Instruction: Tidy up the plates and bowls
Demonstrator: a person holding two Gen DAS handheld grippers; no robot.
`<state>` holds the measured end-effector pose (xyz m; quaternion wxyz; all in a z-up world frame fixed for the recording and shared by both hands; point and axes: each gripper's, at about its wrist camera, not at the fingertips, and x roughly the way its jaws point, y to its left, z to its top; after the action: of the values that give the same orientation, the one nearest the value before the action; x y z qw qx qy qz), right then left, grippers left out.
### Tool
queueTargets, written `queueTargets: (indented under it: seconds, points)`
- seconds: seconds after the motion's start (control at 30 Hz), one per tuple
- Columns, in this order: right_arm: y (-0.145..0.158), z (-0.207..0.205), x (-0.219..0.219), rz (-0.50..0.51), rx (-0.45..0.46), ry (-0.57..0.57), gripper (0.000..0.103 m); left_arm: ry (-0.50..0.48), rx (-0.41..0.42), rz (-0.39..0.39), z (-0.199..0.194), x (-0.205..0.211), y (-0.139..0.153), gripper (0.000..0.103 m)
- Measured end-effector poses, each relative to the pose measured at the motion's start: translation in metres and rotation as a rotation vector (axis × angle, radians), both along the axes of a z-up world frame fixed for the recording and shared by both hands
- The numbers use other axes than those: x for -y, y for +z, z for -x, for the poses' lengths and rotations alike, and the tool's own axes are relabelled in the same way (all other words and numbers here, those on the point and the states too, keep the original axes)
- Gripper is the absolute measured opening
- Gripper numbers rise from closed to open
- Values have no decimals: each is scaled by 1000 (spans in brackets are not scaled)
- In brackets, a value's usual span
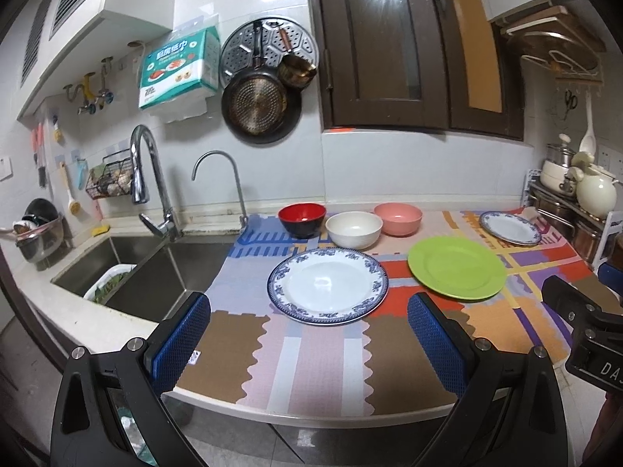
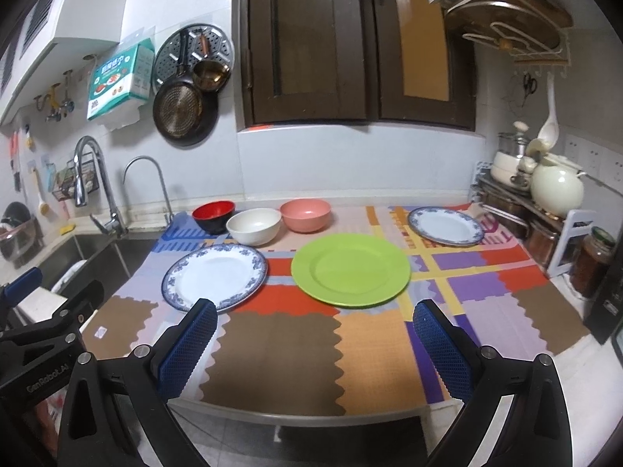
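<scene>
So, quick rundown:
Left gripper [image 1: 307,340]: blue pads spread wide, holding nothing, hanging over the near counter edge.
Right gripper [image 2: 313,344]: same deal, wide apart and empty.
Plates: big blue-rimmed white plate [image 1: 328,285] near left, round lime-green plate [image 2: 351,269] middle, smaller blue-rimmed white plate [image 2: 446,226] far right, partly cut off by the pot rack in the left view.
Bowls: red-and-black bowl [image 1: 302,219], cream bowl [image 1: 353,229], pink bowl [image 1: 398,218] in a far row.
Mat: colourful patchwork mat [image 2: 272,362] under everything.
Sink [image 1: 128,257]: far left, contents hard to make out.
</scene>
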<state>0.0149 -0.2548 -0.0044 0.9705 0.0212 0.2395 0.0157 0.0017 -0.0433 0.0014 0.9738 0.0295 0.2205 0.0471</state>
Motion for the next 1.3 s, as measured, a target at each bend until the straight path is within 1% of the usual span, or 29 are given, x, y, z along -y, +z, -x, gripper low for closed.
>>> queueTargets:
  seconds: [0.1,0.23,0.4,0.53,0.6,0.67,0.8,0.97,1.1,1.27,1.3]
  points:
    - [-6,-10,-2,-13,-29,37,102,31,-16,4,-2,-1,-4,103]
    - [-10,-27,-11,-15,-38,71,102,73,-28,1,-10,-8,-8,103]
    - [-15,-57,-31,-7,-36,86,102,101,-25,8,-36,-24,-12,103]
    - [-14,-90,-51,-12,-35,76,102,90,-38,2,-70,-41,-15,103]
    - [-13,-107,-63,5,-28,69,102,83,-48,3,-86,-50,-17,103]
    - [-13,-121,-74,17,-24,56,102,80,-63,-13,-105,-59,-19,103]
    - [-20,-153,-97,24,-50,42,102,71,-84,-36,-138,-77,-23,103]
    - [-33,-183,-113,31,-77,10,101,48,-117,-64,-176,-95,-34,103]
    - [-45,-208,-122,35,-116,-10,98,22,-155,-92,-204,-104,-49,103]
    - [-59,-232,-126,49,-161,-18,95,-13,-205,-103,-229,-109,-66,103]
    - [-62,-238,-127,51,-173,-16,94,-26,-222,-106,-236,-109,-71,102]
